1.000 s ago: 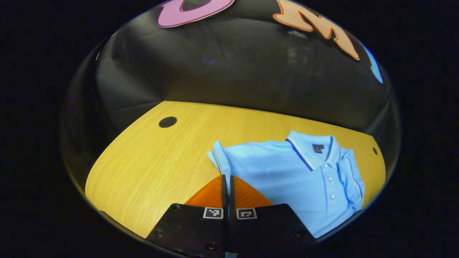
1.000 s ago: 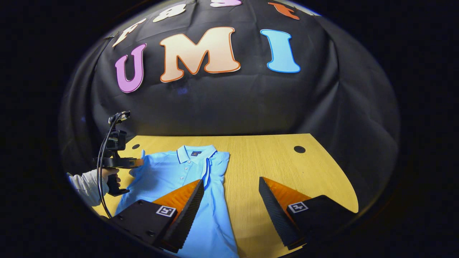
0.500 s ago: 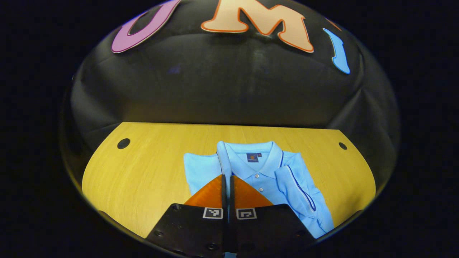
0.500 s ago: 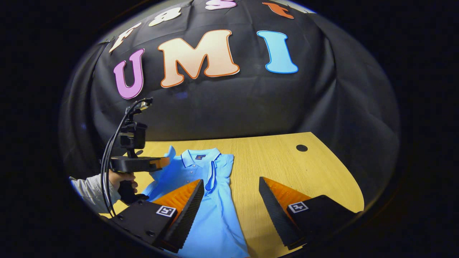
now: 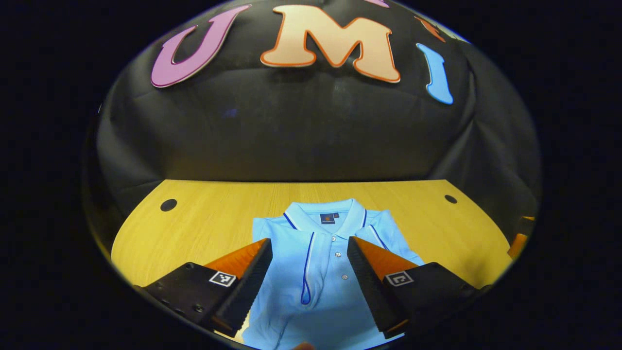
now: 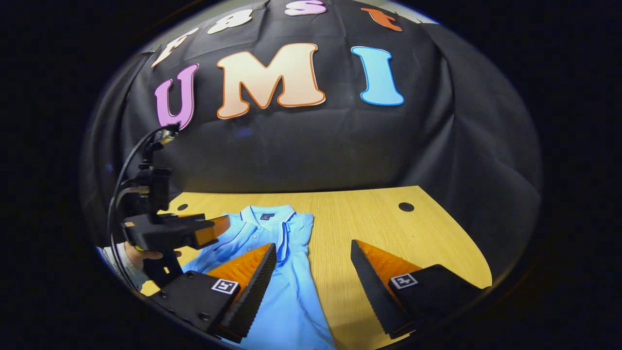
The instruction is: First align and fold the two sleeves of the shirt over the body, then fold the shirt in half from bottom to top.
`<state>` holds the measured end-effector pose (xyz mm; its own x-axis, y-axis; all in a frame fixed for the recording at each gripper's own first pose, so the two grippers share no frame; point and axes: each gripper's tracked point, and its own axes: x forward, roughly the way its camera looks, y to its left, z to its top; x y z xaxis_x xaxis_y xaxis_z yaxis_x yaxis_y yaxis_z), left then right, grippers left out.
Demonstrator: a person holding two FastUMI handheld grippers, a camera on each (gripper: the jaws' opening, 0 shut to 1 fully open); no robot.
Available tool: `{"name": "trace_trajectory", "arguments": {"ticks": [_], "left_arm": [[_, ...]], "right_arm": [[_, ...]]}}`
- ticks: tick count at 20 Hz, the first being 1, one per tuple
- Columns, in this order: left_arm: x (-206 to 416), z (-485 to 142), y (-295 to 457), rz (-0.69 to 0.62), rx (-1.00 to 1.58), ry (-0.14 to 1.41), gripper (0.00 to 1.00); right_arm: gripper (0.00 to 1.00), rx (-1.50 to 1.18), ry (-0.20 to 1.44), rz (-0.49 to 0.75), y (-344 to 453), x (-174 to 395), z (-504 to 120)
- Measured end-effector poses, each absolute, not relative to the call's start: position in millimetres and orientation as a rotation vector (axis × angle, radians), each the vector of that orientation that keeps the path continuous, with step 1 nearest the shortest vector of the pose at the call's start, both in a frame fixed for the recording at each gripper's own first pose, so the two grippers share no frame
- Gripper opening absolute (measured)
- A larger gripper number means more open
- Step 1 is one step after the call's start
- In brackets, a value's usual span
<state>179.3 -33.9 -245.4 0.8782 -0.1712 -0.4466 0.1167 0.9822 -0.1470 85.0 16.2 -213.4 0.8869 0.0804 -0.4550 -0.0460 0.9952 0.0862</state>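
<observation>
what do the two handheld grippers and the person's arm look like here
Each gripper, the left gripper and the right gripper, has a black body with a small square black-and-white marker on each wedge-shaped, ridged finger. A black cable loops over the left one. The sleeve is light grey.

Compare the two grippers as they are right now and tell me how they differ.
The left gripper hangs over the middle of the blue shirt, between the folded-in sleeves; the right gripper straddles the shirt's edge, one finger over cloth, the other over bare table. The left gripper looks straight up the placket; the right sees the shirt off to one side. Both have open jaws and hold nothing.
</observation>
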Motion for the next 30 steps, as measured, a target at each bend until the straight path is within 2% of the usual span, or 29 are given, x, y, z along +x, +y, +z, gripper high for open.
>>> {"name": "trace_trajectory", "arguments": {"ticks": [10,11,12,13,22,30], "left_arm": [[42.0,-199.4,13.3,-0.096,-0.061,0.427,0.95],[28.1,-200.1,14.3,-0.096,-0.068,0.433,0.95],[13.6,-201.2,16.1,-0.096,-0.074,0.44,0.95],[-1.1,-204.1,18.7,-0.095,-0.073,0.449,0.95],[-115.9,-260.6,31.4,-0.087,-0.034,0.571,0.95],[-187.3,-330.2,40.5,-0.075,0.011,0.716,0.95]], "right_arm": [[0.97,0.045,0.447,0.154,31.9,-0.8,-200.2],[0.92,0.043,0.451,0.156,30.1,-10.3,-201.0],[0.92,0.044,0.454,0.156,28.2,-20.5,-202.4],[0.97,0.045,0.46,0.155,25.5,-30.7,-203.9],[0.97,-0.013,0.553,0.15,2.3,-116.2,-250.1],[0.97,-0.056,0.678,0.142,-4.8,-169.6,-310.5]]}}
